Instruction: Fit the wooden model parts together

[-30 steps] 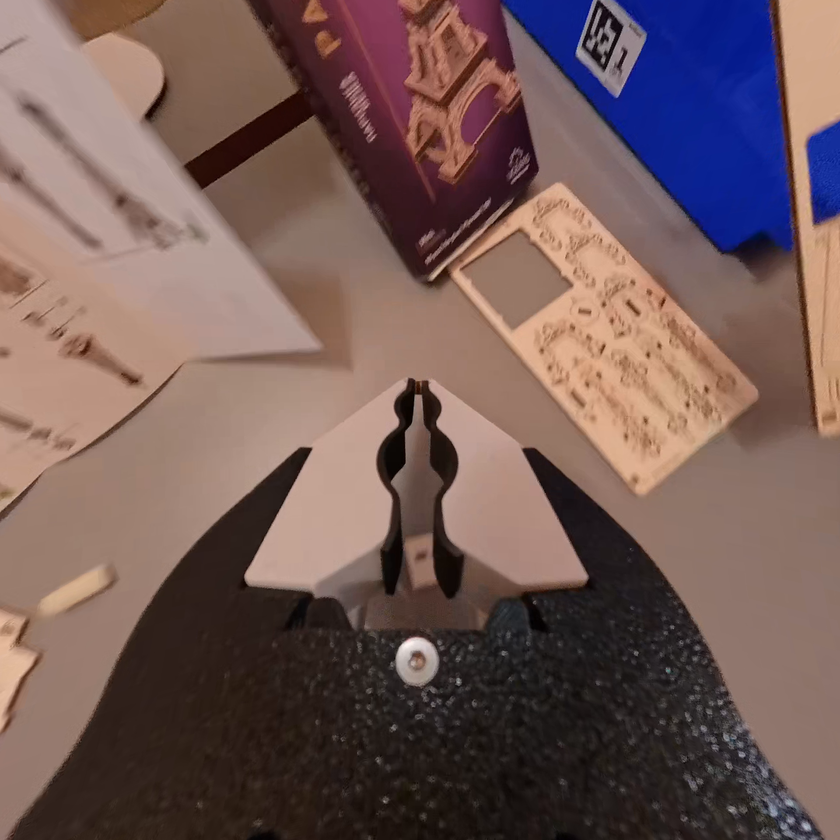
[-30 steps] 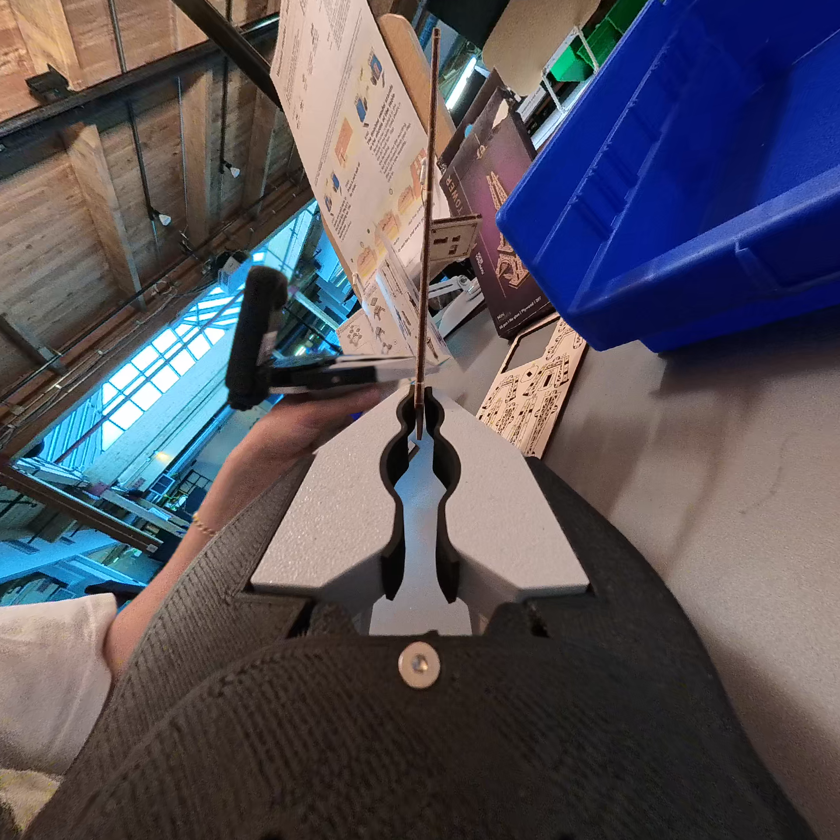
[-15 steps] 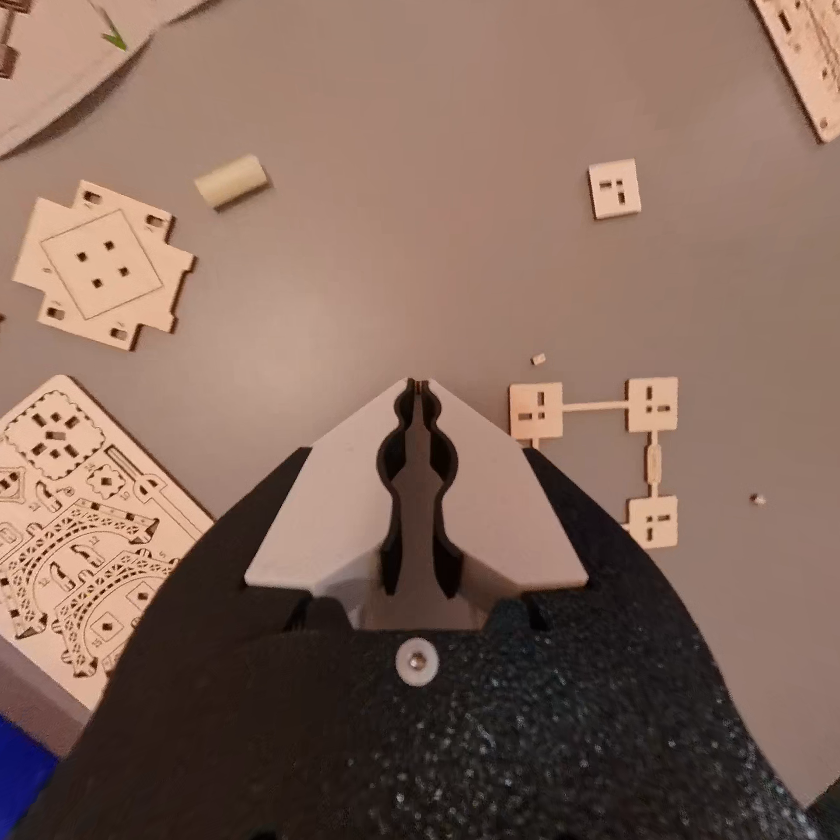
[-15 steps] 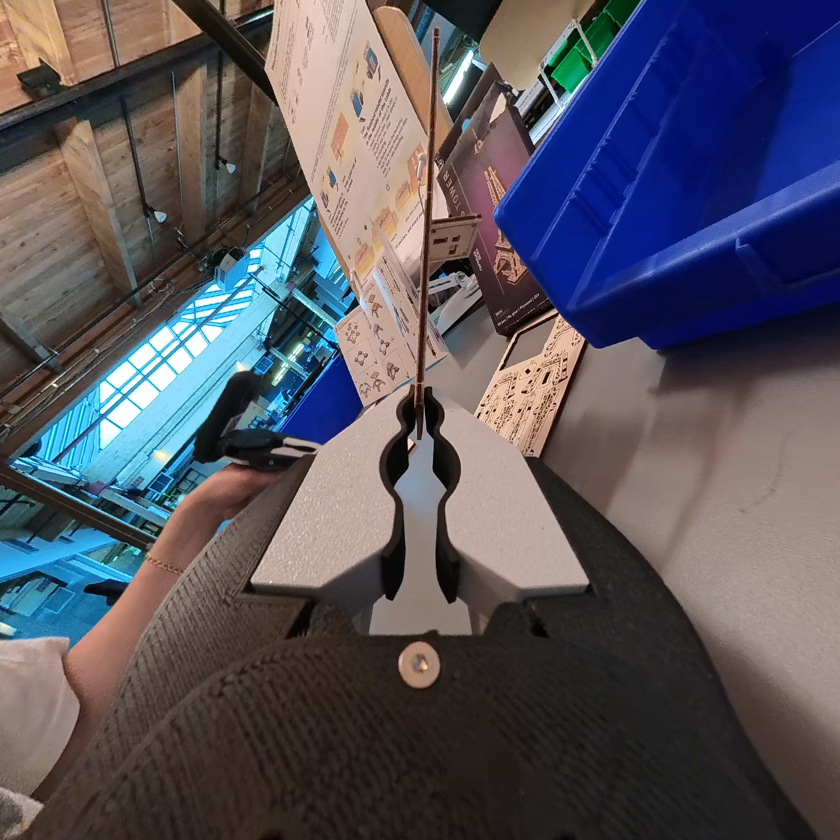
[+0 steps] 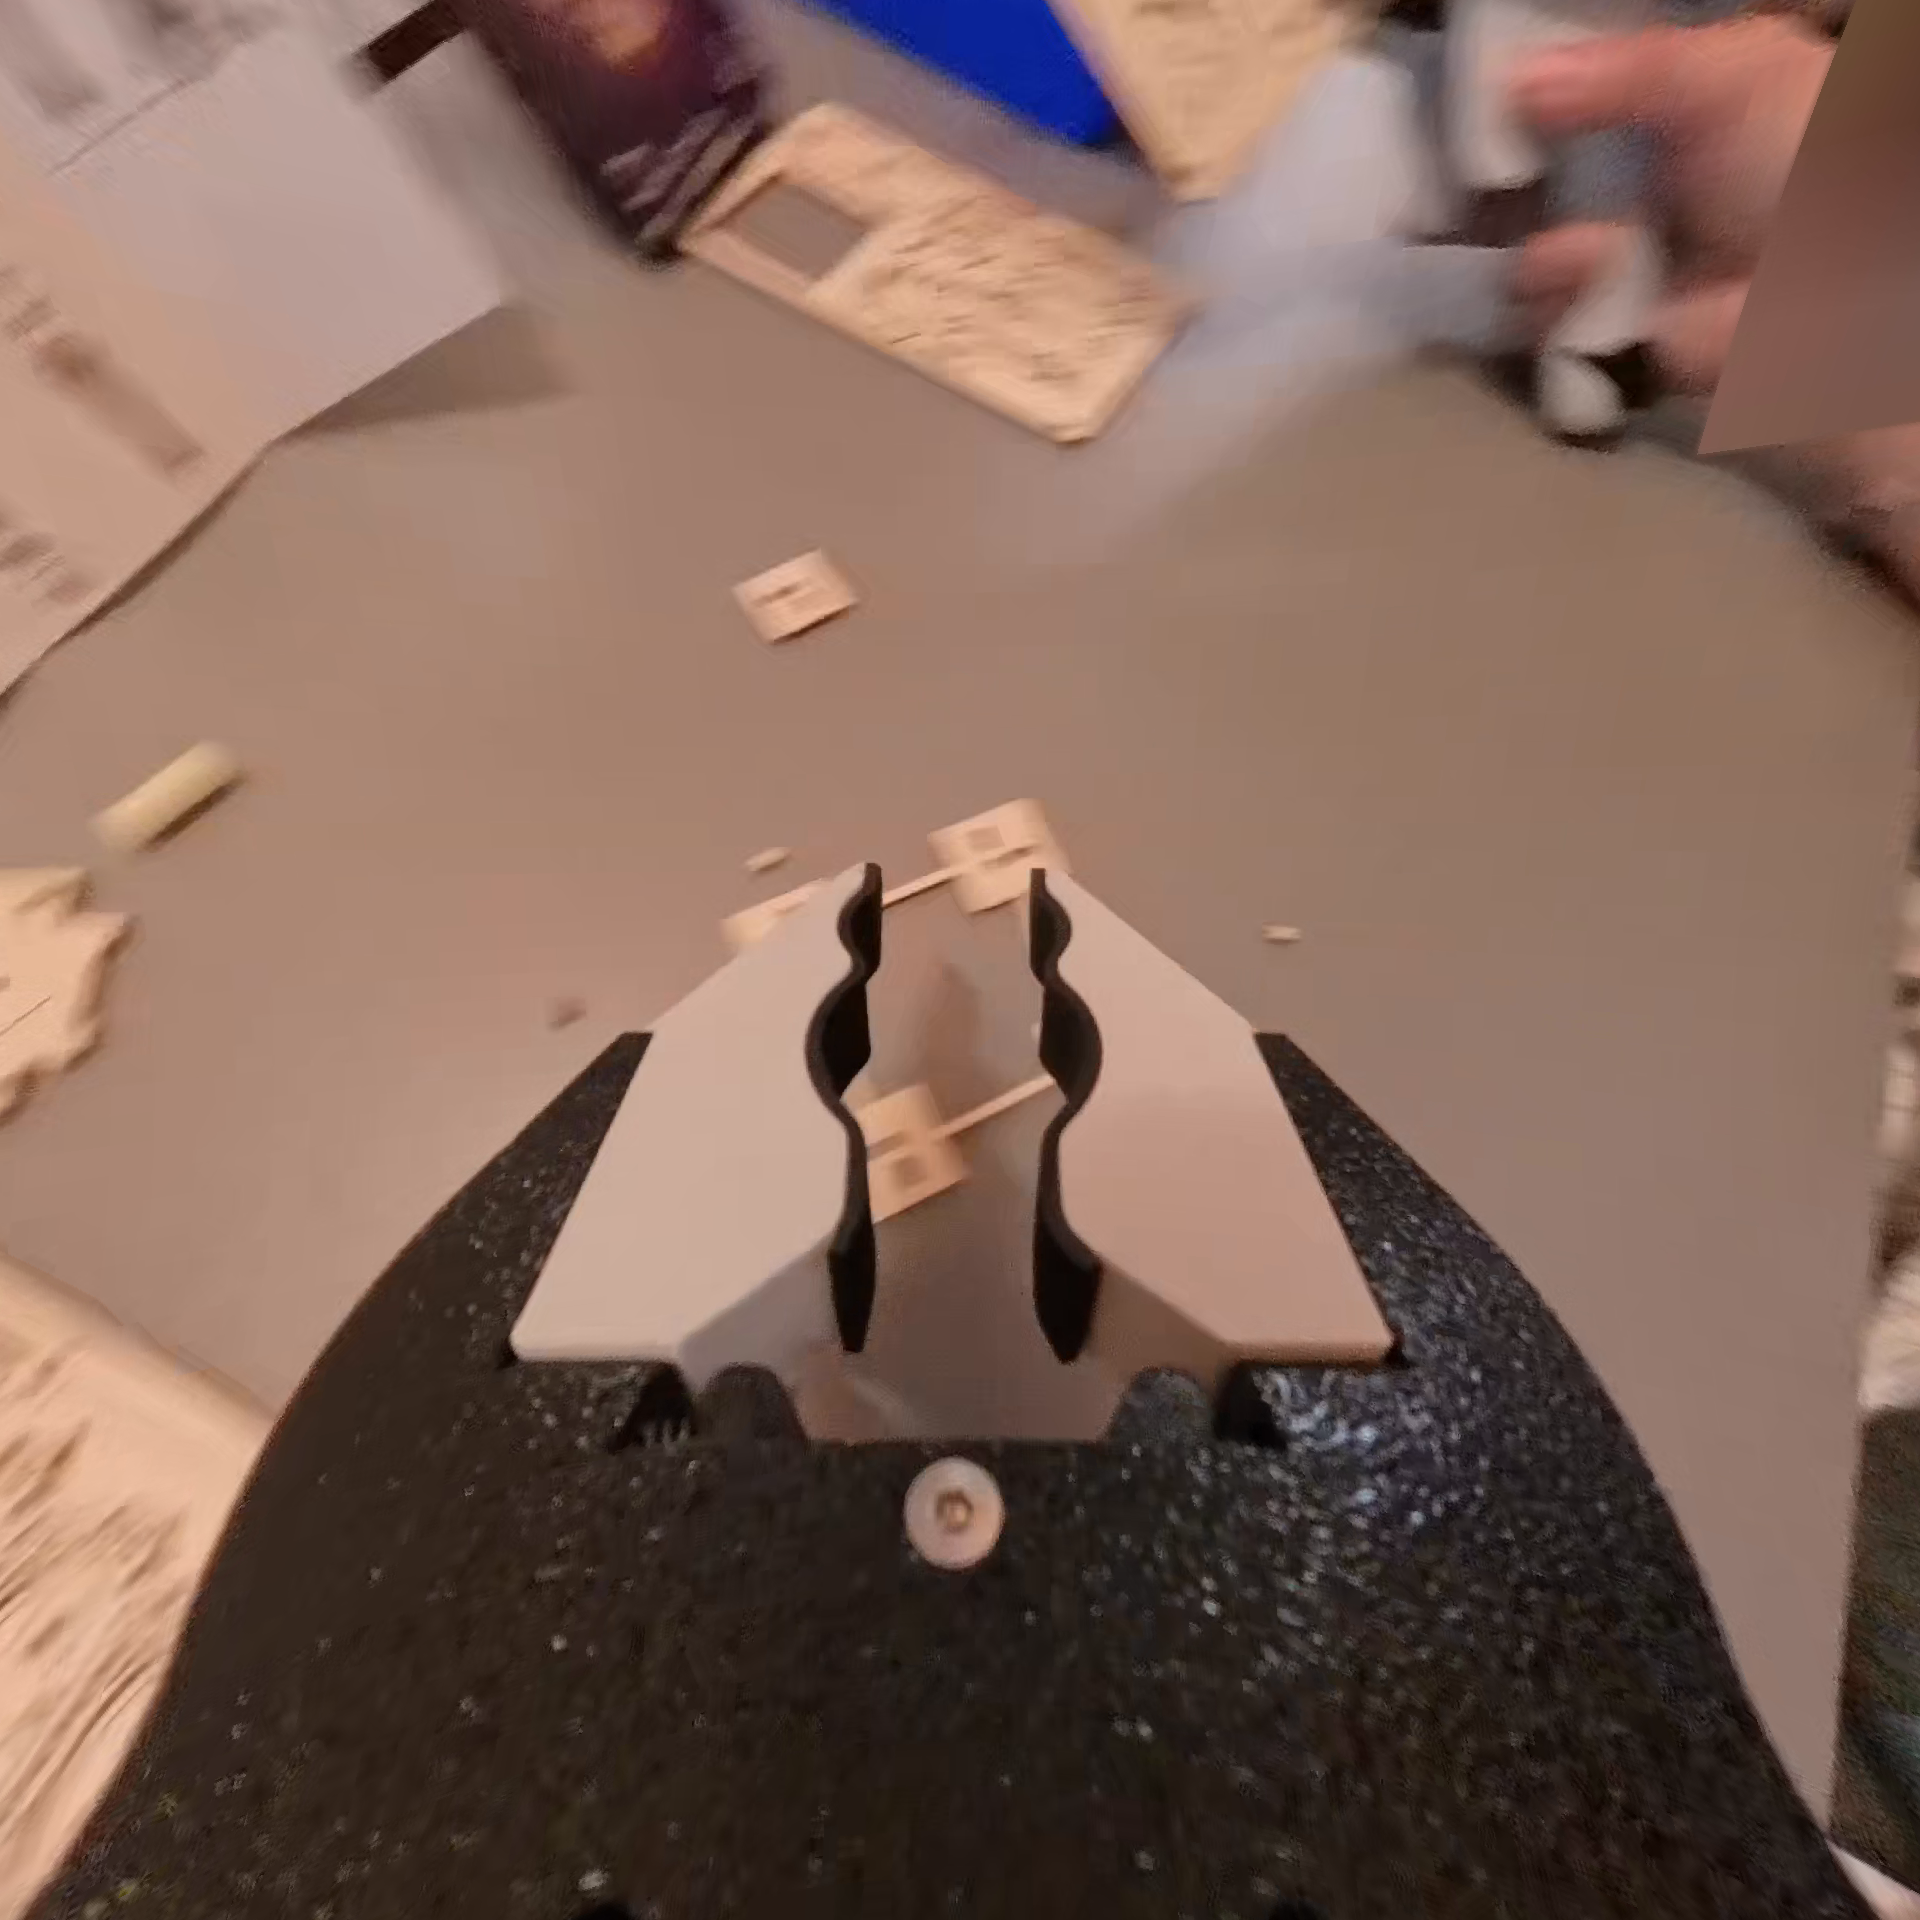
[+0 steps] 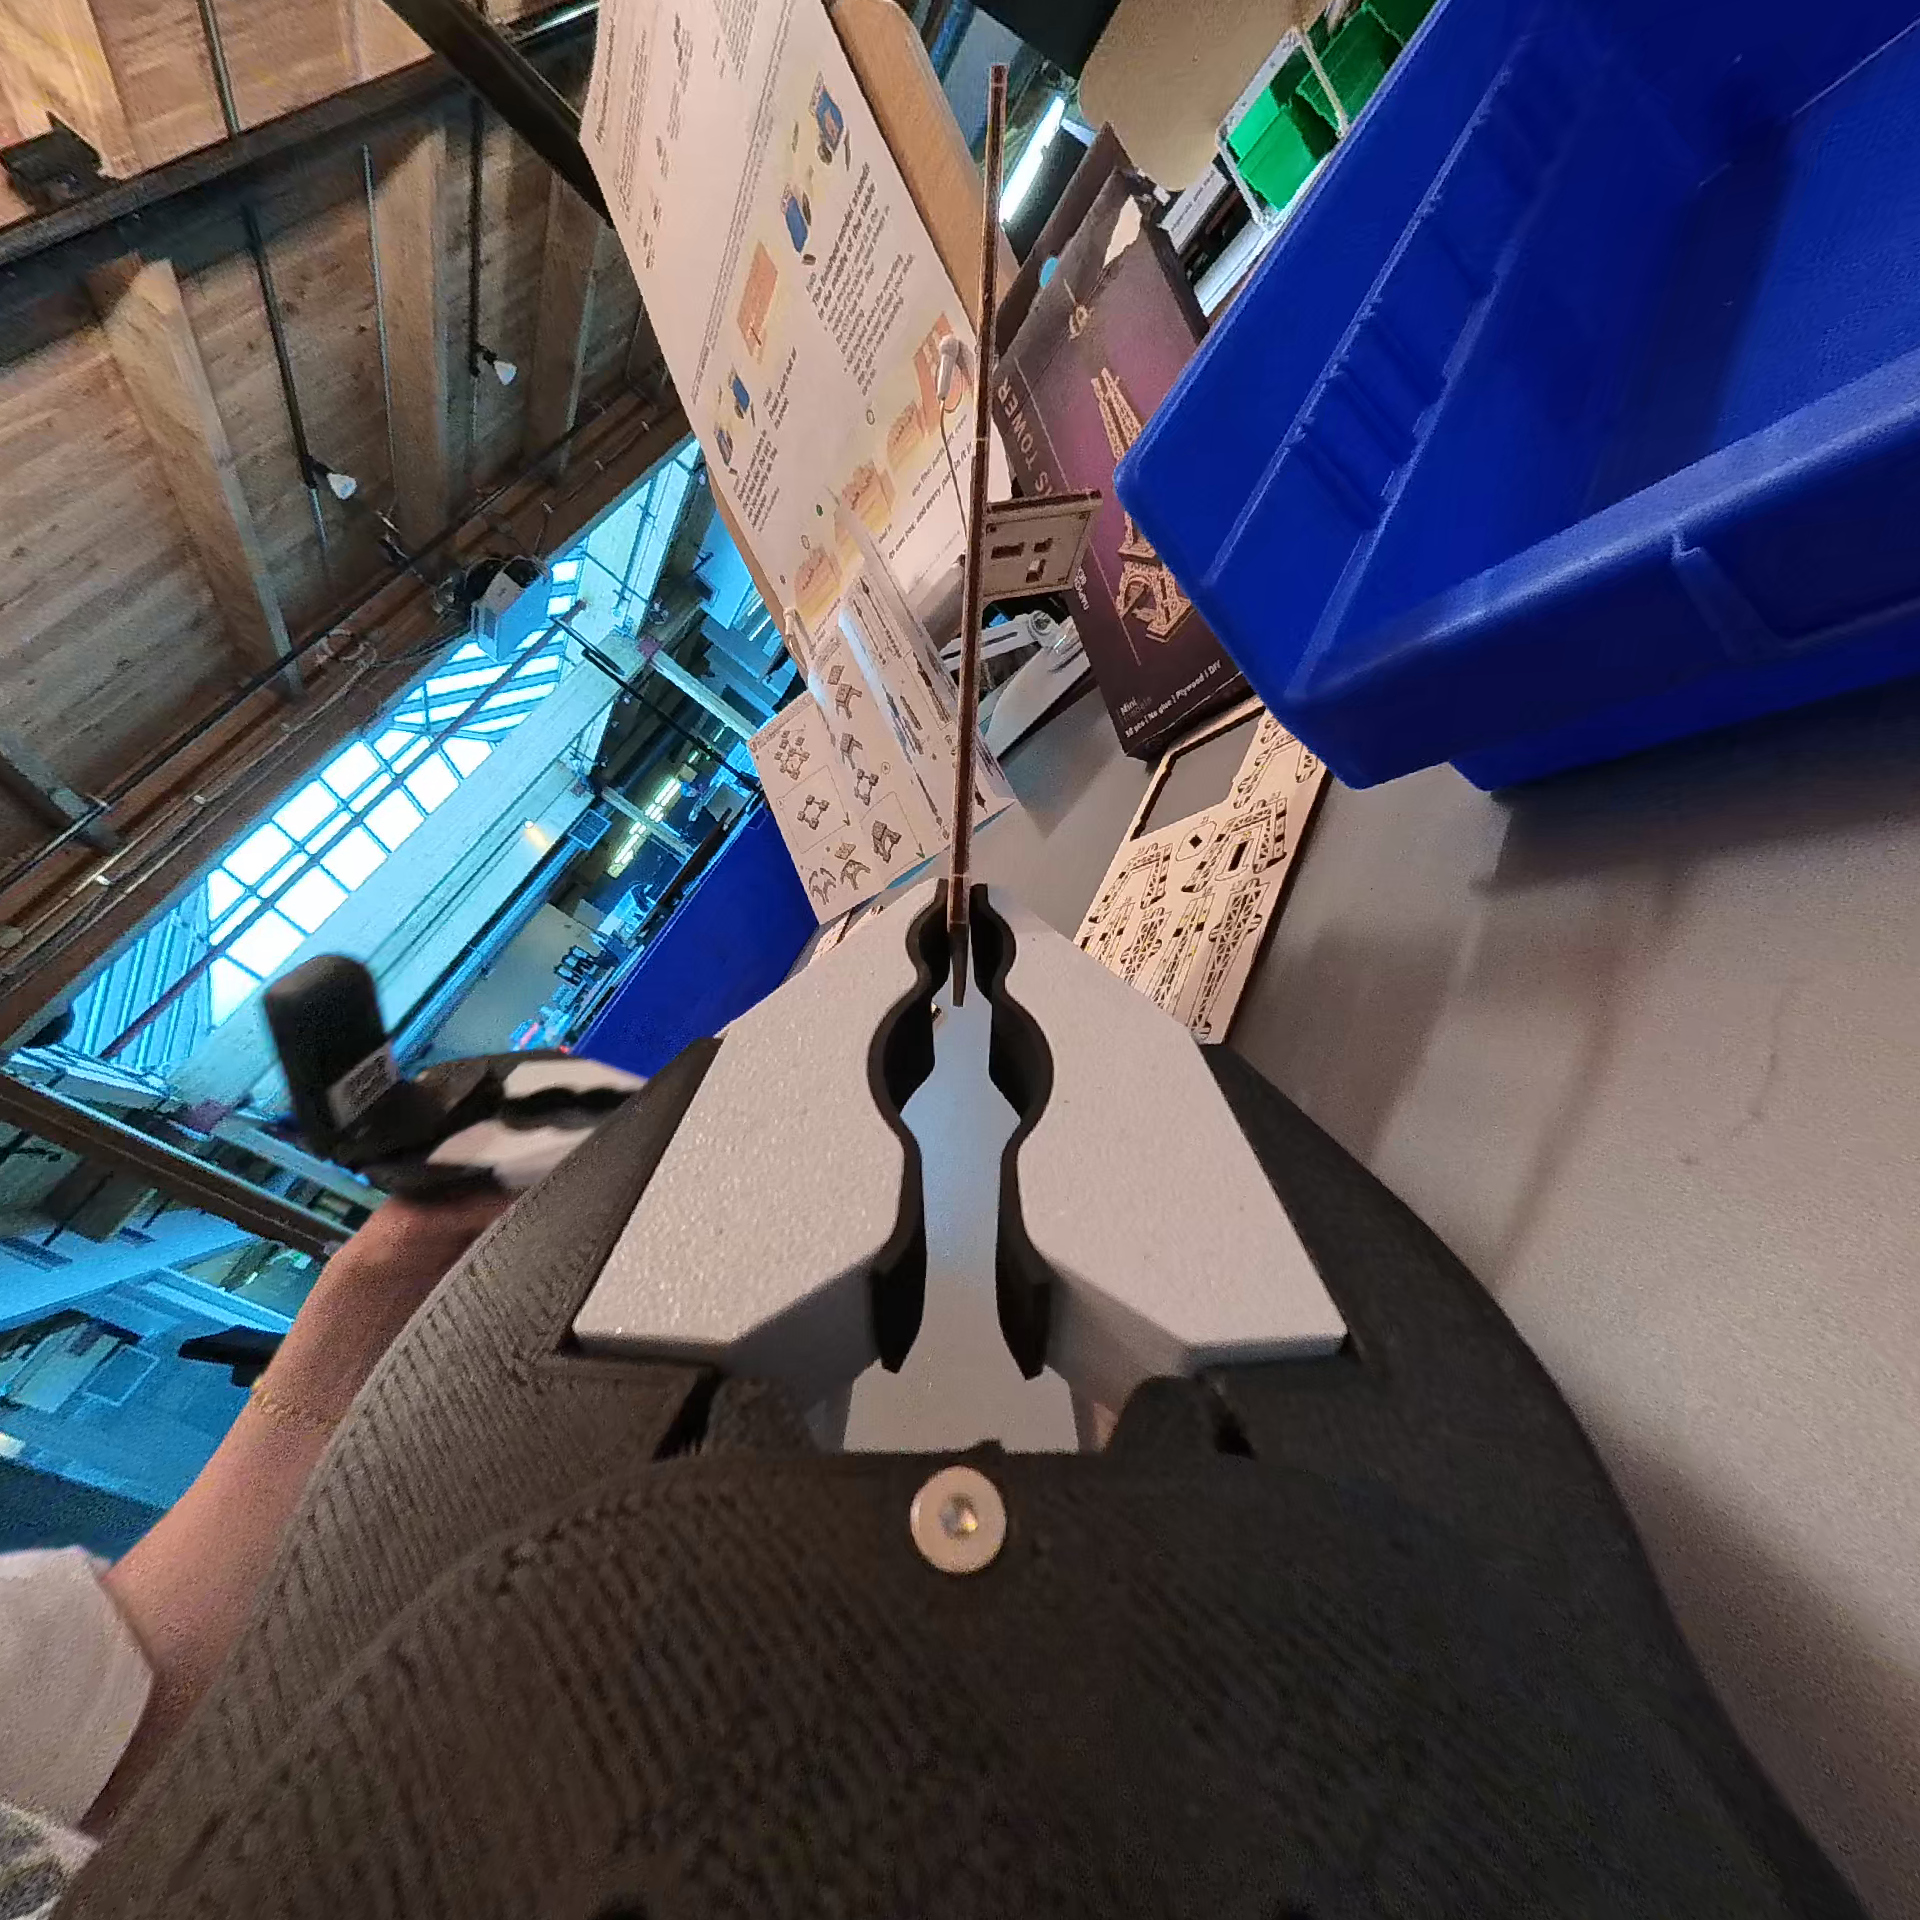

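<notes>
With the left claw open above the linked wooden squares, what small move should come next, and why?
Probably lower the left claw and close on the linked squares piece lying between its open fingers; the right claw already grips a thin wooden panel edge-on.

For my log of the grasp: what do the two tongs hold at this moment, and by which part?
The right tongs pinch a thin wooden sheet, seen edge-on, by its lower edge. The left tongs are open and hold nothing.
</notes>
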A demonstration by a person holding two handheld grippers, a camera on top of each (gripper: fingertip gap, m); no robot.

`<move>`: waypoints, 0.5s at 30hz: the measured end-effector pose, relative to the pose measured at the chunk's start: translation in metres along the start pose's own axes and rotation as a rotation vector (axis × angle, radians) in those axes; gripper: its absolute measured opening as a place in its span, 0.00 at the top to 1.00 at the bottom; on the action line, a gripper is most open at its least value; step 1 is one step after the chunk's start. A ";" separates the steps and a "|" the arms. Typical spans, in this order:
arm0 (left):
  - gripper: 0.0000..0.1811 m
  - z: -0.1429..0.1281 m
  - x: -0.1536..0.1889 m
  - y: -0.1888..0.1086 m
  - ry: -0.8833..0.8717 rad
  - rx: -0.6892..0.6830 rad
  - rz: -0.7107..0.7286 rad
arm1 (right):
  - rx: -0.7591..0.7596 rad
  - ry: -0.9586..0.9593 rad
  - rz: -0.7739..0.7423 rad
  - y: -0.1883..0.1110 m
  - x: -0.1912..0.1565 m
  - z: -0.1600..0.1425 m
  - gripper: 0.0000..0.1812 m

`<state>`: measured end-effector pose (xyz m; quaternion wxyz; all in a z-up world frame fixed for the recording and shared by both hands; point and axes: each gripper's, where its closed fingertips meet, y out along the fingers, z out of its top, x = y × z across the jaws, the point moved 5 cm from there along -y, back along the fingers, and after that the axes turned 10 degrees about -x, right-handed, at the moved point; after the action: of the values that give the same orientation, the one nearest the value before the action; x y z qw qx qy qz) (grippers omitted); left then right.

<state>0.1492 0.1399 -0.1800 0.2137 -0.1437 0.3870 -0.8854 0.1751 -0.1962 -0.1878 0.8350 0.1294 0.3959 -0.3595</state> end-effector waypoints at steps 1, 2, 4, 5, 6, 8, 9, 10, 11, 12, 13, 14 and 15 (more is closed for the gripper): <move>0.88 0.002 0.023 0.006 0.062 0.015 -0.029 | 0.000 0.000 0.000 0.000 0.000 0.000 0.99; 0.90 0.000 0.042 0.013 0.126 0.000 -0.039 | 0.000 0.000 0.000 0.000 0.000 0.000 0.99; 0.90 -0.009 0.068 0.029 0.257 -0.066 -0.025 | -0.002 0.000 -0.001 0.000 0.000 0.000 0.99; 0.90 -0.013 0.077 0.036 0.305 -0.082 -0.020 | -0.003 -0.001 0.000 0.000 0.000 0.000 0.99; 0.90 -0.016 0.083 0.042 0.325 -0.094 -0.027 | -0.004 0.000 0.001 0.000 0.000 0.000 0.99; 0.90 -0.020 0.089 0.050 0.303 -0.101 -0.058 | -0.003 -0.002 0.002 0.000 0.000 0.000 0.99; 0.91 -0.021 0.089 0.052 0.284 -0.099 -0.067 | -0.003 -0.002 0.003 0.000 0.000 0.000 0.99; 0.92 -0.022 0.089 0.054 0.275 -0.105 -0.063 | -0.002 -0.002 0.004 0.000 -0.001 0.000 0.99; 0.93 -0.024 0.088 0.055 0.273 -0.111 -0.052 | -0.002 -0.002 0.004 0.000 -0.001 0.000 0.99; 0.94 -0.025 0.086 0.056 0.269 -0.118 -0.042 | -0.002 -0.003 0.004 0.000 -0.001 0.000 0.99; 0.98 -0.026 0.087 0.056 0.257 -0.118 -0.047 | -0.002 -0.003 0.004 0.000 -0.001 0.000 0.99; 0.98 -0.026 0.087 0.056 0.249 -0.118 -0.056 | -0.003 -0.003 0.005 0.000 -0.001 0.000 0.99; 0.98 -0.026 0.088 0.056 0.248 -0.116 -0.056 | -0.003 -0.003 0.005 0.000 -0.001 0.000 0.99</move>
<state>0.0770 0.0789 -0.2316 0.1307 -0.0562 0.4566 -0.8782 0.1747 -0.1956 -0.1875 0.8368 0.1285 0.3948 -0.3569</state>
